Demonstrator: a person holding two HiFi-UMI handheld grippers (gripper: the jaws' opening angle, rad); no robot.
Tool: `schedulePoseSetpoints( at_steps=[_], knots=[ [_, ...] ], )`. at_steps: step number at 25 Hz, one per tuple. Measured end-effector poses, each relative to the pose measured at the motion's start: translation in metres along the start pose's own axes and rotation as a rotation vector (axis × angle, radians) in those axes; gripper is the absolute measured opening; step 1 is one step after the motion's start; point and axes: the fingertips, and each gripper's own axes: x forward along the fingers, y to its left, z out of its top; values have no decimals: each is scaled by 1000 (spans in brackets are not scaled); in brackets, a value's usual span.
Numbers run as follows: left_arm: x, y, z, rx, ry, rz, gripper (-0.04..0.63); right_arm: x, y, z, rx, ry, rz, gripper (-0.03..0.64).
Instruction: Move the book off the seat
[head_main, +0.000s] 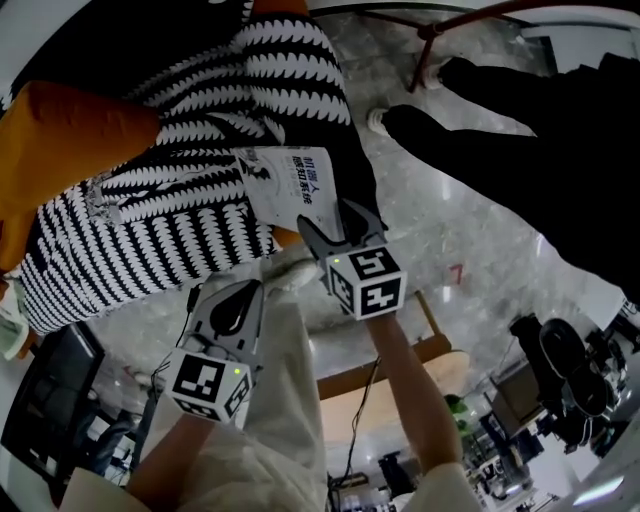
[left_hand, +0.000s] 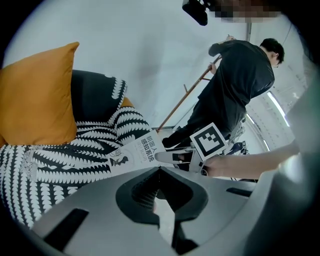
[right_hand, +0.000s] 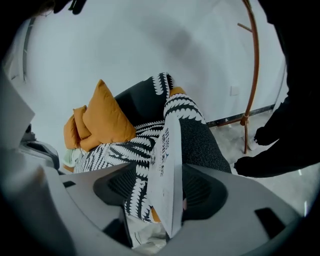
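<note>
Jaws of the left hand-held gripper (left_hand: 159, 171) are pressed together, with nothing between them. Ahead and to its right, the right hand-held gripper (head_main: 338, 226) is clamped on the near corner of a thin, glossy white book (head_main: 285, 183). The book reaches forward over the seat (head_main: 170, 240), soft fabric with a black-and-white leaf pattern. Beyond the left gripper sits a plump orange cushion (head_main: 70, 150). Far right, a person in black (head_main: 560, 140) stands on a pale marbled floor (head_main: 440, 240).
</note>
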Motion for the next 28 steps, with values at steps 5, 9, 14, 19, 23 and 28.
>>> schedulePoseSetpoints(
  at_steps=[5,9,14,19,23,28],
  knots=[
    [-4,-1,-1,-8,-4,-5,9,-5,17,-1,5,8,32,248],
    [2,0,0,-12,-8,-9,9,0,27,-5,-34,19,82,211],
    [5,7,0,-17,-8,-3,9,19,41,-12,-81,87,139,187],
    [4,9,3,-19,-14,-1,8,38,40,-5,-122,81,93,189],
    [-2,15,3,-21,-18,10,9,49,48,-4,-149,103,74,187],
    [-9,15,-2,-16,-17,-4,8,51,48,-8,-138,89,3,55]
  ],
)
